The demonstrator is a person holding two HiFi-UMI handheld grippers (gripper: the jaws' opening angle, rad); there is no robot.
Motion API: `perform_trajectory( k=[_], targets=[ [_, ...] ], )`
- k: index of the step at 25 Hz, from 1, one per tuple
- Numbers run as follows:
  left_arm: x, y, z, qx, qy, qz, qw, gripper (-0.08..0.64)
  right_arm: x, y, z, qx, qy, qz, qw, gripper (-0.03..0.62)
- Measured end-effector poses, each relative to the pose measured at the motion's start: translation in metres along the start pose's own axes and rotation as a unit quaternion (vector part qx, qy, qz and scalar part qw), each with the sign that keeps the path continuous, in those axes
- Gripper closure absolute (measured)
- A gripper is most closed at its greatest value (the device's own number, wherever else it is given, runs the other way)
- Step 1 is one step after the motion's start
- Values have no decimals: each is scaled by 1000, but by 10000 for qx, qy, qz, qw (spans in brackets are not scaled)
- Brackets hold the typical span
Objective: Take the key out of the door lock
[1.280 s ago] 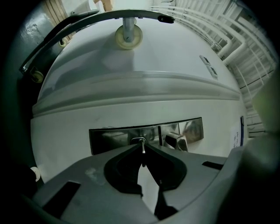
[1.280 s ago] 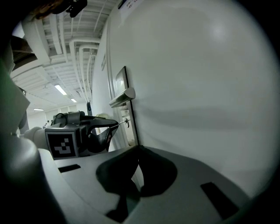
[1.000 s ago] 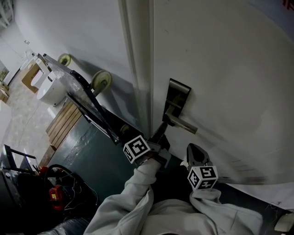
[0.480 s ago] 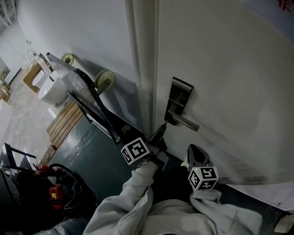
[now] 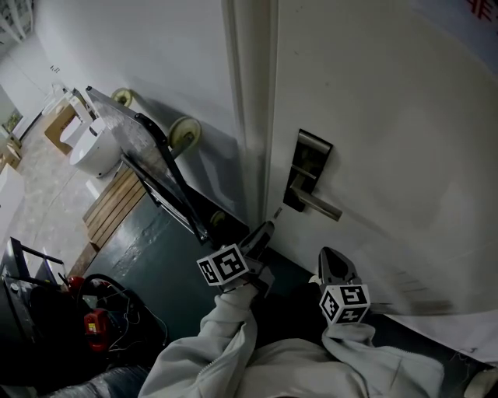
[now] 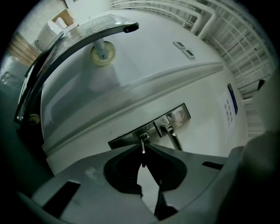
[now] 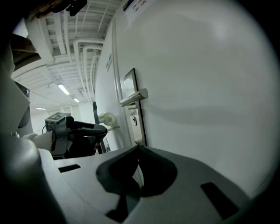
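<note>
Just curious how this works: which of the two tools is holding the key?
The left tool, nearer the lock: its jaws pinch the thin key. The right tool is shut on nothing.

We find no text that reads in full. On the door (image 5: 373,116), red print (image 5: 478,5) sits at the top edge of the head view, cut off and illegible. In the left gripper view, a notice (image 6: 231,103) with blue lines of print is stuck on the door to the right of the lock plate (image 6: 151,131); it's too small to read. In the right gripper view, a notice (image 7: 139,4) with dark print sits high on the door, cropped and blurred, unreadable. The left cube (image 5: 223,267) and right cube (image 5: 345,301) carry black-and-white square markers only, with no letters or digits we can read.
</note>
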State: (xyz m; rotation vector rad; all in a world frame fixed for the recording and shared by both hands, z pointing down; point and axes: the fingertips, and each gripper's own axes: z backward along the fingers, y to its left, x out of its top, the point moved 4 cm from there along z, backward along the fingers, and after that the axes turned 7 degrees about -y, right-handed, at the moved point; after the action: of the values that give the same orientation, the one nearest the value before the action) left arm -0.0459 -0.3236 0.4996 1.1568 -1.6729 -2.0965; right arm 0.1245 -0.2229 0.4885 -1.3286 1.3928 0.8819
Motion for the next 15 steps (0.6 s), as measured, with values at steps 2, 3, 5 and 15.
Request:
perform_trajectory(
  k=[2,3,5,15],
  targets=[
    [3,0,6,10,57,-290,9996,534,1,1,0,8,-9,-1,10000,540],
    [4,0,8,20,84,-425,9991,534,1,1,1,16,-17,4,10000,540],
    [7,1,14,51,127,-718,9973,534,4,1,1,44,-46,33,10000,540],
    [23,1,39,214,228,-2254,9738,534,8,0,-5,109,-105,117,9998,540]
  ],
)
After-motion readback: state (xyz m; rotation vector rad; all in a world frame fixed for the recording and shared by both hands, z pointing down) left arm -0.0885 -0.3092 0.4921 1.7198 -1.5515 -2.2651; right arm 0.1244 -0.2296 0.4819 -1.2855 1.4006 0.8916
